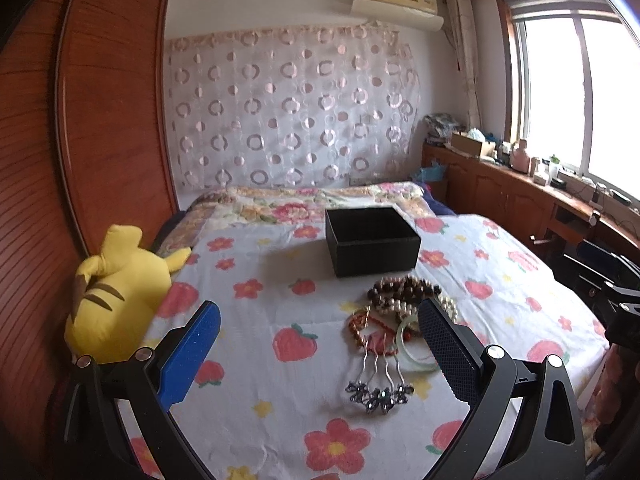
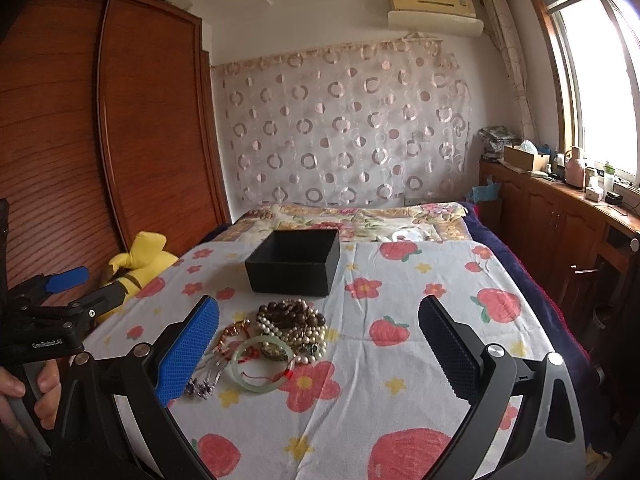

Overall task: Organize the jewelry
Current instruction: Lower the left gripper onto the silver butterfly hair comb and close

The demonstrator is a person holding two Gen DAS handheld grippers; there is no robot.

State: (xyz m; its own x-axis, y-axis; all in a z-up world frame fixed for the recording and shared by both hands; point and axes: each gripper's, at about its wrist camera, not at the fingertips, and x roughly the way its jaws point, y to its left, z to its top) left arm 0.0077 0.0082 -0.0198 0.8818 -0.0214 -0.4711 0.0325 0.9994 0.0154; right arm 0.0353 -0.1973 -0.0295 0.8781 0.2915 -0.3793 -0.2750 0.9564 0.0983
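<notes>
Presently I observe both of my grippers held above the bed, neither touching anything. The left gripper [image 1: 318, 326] stands with its jaws spread wide and nothing between them; the right gripper [image 2: 318, 320] is likewise wide open and empty. The jewelry lies in a heap on the fruit-and-flower sheet [image 2: 400, 412]: a pile of beaded strands [image 2: 294, 322], brown and pearl-coloured, with a pale green bangle [image 2: 260, 364] resting against its near edge and a hairpin with dangling dark ornaments [image 1: 378, 380] beside it. An open black box [image 2: 294, 266] sits on the sheet just beyond the heap. A yellow plush toy [image 1: 116, 288] lies at the bed's left edge, against the wooden wardrobe [image 1: 100, 120].
</notes>
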